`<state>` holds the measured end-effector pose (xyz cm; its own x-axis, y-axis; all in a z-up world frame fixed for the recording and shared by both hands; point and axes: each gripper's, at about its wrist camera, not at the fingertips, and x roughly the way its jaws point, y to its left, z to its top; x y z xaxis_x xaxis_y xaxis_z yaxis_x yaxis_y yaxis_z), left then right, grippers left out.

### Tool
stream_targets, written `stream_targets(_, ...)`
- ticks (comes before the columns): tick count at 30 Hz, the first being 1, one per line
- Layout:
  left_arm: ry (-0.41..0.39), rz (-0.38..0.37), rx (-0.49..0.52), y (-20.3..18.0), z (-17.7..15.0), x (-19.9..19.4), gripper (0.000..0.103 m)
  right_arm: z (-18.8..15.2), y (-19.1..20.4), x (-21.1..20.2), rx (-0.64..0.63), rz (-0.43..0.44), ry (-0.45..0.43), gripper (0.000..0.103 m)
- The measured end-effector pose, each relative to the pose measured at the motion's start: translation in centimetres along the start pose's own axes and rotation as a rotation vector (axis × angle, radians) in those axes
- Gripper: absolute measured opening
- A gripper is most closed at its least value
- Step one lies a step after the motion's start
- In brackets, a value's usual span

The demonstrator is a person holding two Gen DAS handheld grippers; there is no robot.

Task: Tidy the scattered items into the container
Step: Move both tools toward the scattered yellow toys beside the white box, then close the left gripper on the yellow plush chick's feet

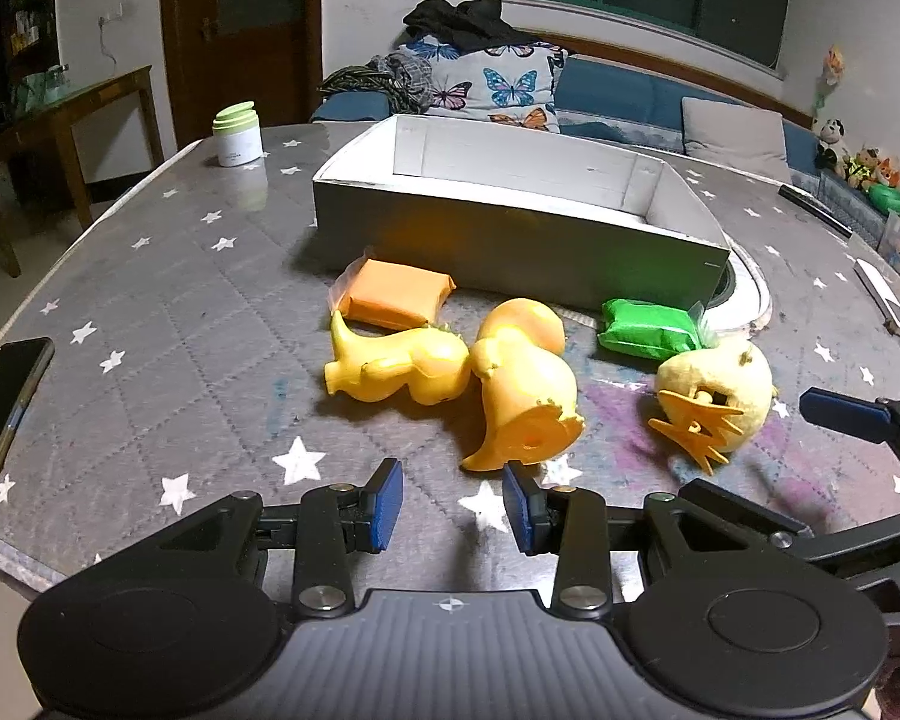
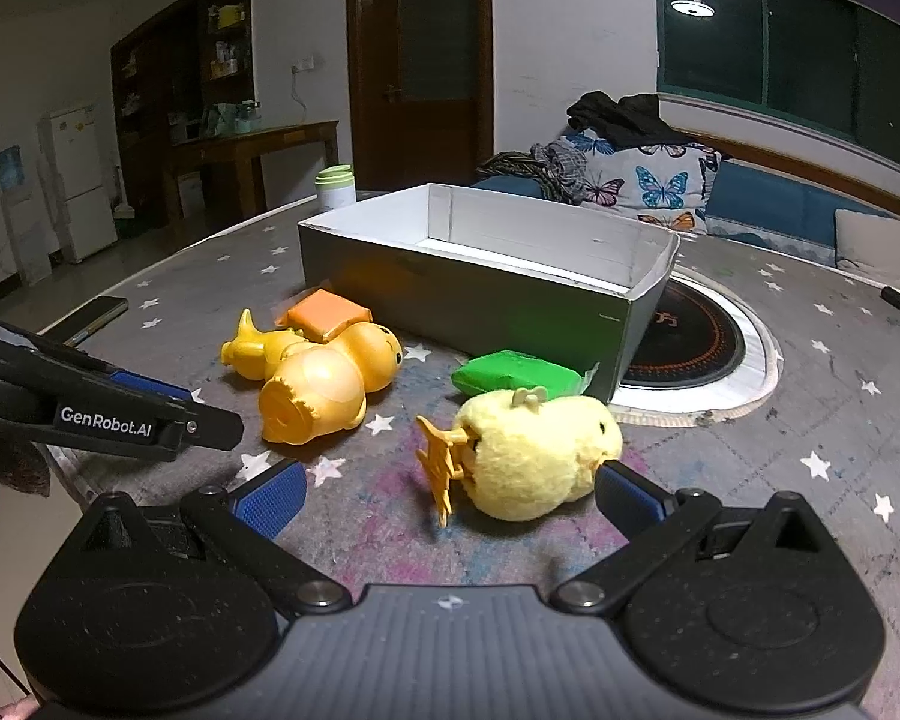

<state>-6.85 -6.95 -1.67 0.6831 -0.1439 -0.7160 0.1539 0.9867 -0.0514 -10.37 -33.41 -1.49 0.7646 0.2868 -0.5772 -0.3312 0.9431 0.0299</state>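
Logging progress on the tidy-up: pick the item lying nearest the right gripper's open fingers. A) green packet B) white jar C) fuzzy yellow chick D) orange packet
C: the fuzzy yellow chick lies on its side just ahead of the open right gripper.

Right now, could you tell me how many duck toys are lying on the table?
3: a small plastic duck by the orange packet, a bigger plastic duck beside it, and a plush duck between the right tool's fingers.

My phone (image 1: 6, 414) is cut by the left edge; box (image 1: 510, 240) floor mostly hidden behind its near wall.
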Motion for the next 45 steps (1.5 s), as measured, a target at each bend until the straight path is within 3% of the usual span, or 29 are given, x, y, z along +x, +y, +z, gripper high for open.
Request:
stream_targets(9,-0.028,-0.079,0.023,-1.2,1.3,-1.1,0.039,-0.2,-0.5,0.6,0.023,-0.024,0.021,0.103)
stream_targets(23,-0.004,-0.254,0.123,-5.6,3.8,0.3,0.040,0.1,-2.0,1.7,0.056,-0.033,0.034,0.103)
stream_targets(37,0.086,-0.382,0.226,-8.0,5.1,2.8,0.039,0.4,-2.1,3.0,0.049,-0.005,0.052,0.103)
stream_targets(45,0.141,-0.416,0.216,-8.0,5.6,4.4,0.040,0.6,-2.8,3.5,0.064,0.008,0.052,0.103)
